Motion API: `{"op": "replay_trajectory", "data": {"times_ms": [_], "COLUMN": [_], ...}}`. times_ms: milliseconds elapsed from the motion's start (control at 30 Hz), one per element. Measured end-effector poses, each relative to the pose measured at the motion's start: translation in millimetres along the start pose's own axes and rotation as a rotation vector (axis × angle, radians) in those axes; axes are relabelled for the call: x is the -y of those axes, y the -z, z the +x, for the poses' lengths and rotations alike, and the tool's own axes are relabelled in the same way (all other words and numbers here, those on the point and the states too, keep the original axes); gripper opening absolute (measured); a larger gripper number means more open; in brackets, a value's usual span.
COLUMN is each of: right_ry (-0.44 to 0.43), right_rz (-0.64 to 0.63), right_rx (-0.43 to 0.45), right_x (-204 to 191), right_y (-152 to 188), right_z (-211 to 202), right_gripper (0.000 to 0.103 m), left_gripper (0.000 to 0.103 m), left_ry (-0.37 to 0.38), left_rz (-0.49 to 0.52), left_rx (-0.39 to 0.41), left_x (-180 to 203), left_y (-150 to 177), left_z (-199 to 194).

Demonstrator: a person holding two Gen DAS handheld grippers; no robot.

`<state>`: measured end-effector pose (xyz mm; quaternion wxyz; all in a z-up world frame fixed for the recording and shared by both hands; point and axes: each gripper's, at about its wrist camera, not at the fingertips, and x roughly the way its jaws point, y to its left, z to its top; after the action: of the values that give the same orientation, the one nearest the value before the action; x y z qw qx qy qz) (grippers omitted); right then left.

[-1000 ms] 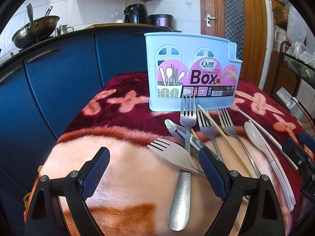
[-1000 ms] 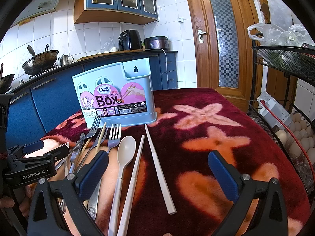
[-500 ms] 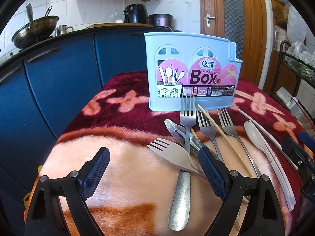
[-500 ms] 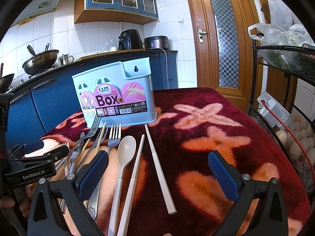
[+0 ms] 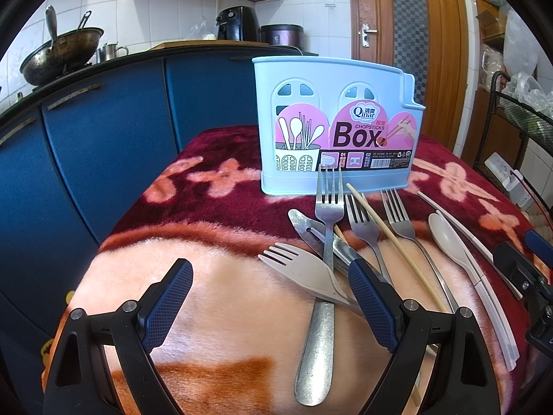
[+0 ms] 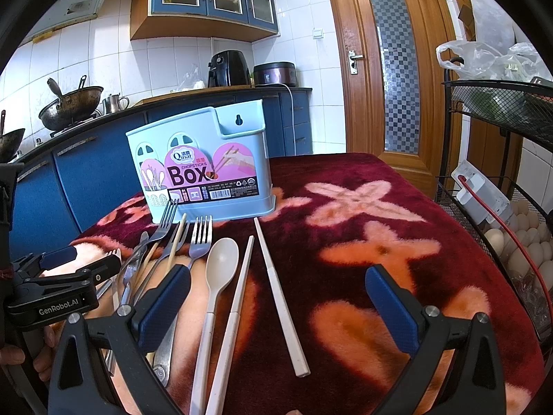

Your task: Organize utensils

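Your left hand-held gripper (image 5: 269, 297) hovers low over the near edge of the desk (image 6: 397, 276), jaws spread wide and holding nothing. Your right hand-held gripper (image 6: 276, 304) is likewise spread and empty, over the near middle of the desk.

Just ahead of the left gripper lies a beige plastic fork (image 5: 304, 271), crossed over a long steel fork (image 5: 326, 242) and a steel table knife (image 5: 311, 228). Beside these, toward the right edge, lie two shorter steel forks (image 5: 363, 228), a thin bamboo chopstick (image 5: 390, 242), a beige plastic spoon (image 6: 219, 269) and two pale plastic chopsticks (image 6: 276, 294).

The pale blue plastic chopsticks box (image 5: 337, 131) stands upright near the far edge, behind the utensils.

Judgement: no utensil appears lifted; the first pick seems in hand. Next, bring one gripper down square across a single handle, preferably the topmost beige fork, and close without dragging its neighbours.
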<state>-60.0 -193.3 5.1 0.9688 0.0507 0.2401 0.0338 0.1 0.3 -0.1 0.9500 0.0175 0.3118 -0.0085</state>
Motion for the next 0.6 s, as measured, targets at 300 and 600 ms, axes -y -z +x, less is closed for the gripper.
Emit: {"op": "replay_trajectory", "data": {"times_ms": [300, 600], "right_ry": [-0.009, -0.056], "right_rz": [-0.003, -0.038], "right_rx": [-0.025, -0.131], "right_x": [0, 1], "right_y": [-1, -20], "right_z": [2, 5], "right_gripper": [0.103, 0.103], "left_gripper": [0.092, 0.092], "left_ry": [0.001, 0.057], "left_rz": [0.009, -0.010], "left_rx": [-0.005, -0.069], "left_x": [1, -7], "left_y": [0, -9], "left_z": [0, 2]}}
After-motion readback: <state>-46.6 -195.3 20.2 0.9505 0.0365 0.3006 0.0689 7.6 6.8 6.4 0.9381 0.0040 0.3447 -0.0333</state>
